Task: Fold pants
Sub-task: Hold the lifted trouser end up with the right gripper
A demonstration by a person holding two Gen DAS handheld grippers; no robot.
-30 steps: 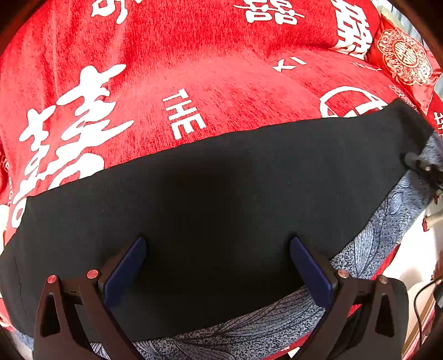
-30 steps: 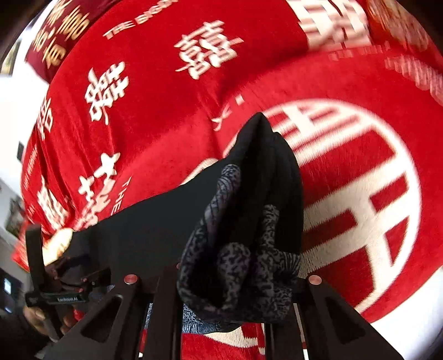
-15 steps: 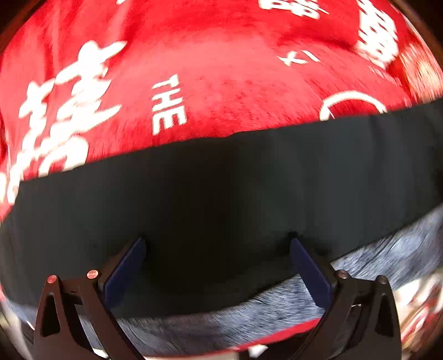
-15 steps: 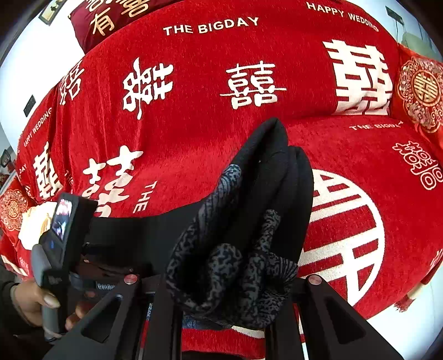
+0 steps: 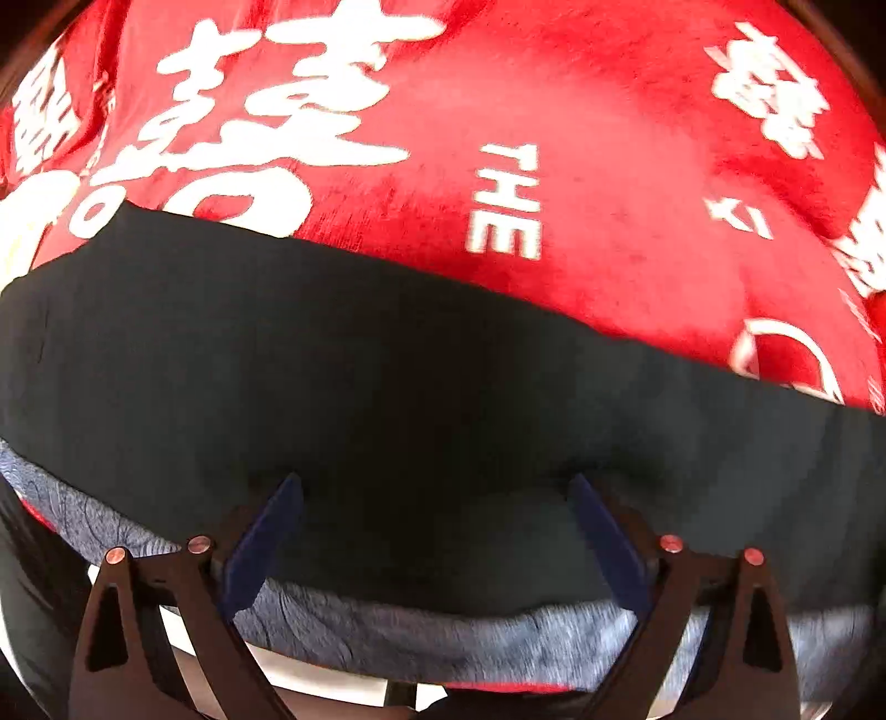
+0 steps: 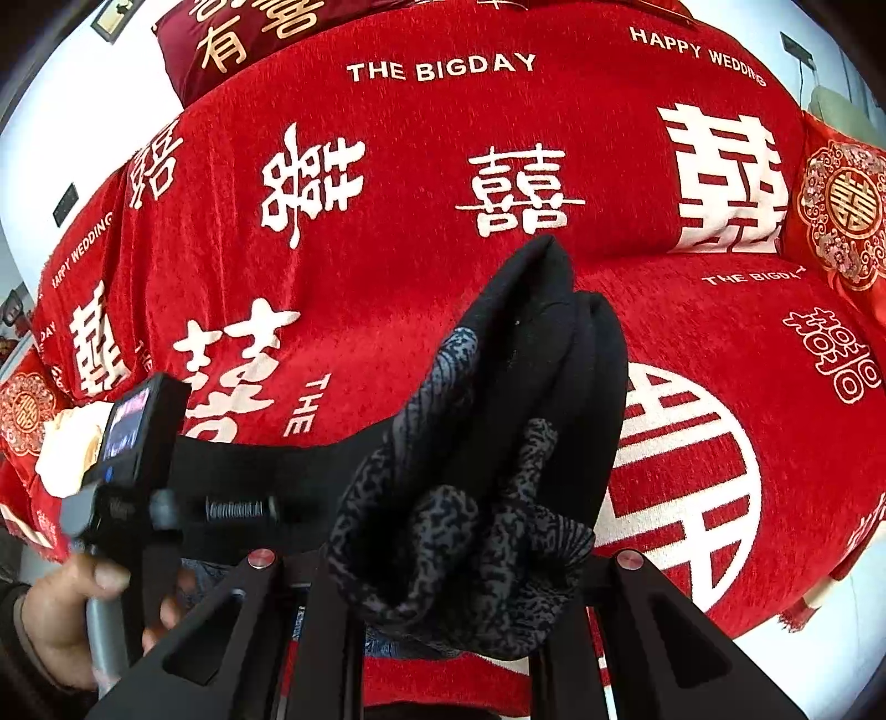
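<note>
The pants are black with a grey patterned inner side and lie in a long band across a red sofa cover. My left gripper is open, its blue fingers spread over the black cloth near its front edge. My right gripper is shut on a bunched end of the pants, held up above the sofa. The left gripper and the hand holding it show at the left of the right wrist view.
The red sofa cover with white characters runs over seat and backrest. A red embroidered cushion stands at the right end, another at the left. A dark red cushion lies on top of the backrest.
My left gripper has swung left along the pants, so the band now slants down to the right. My right gripper has lifted and turned with the bunched end, facing the backrest.
</note>
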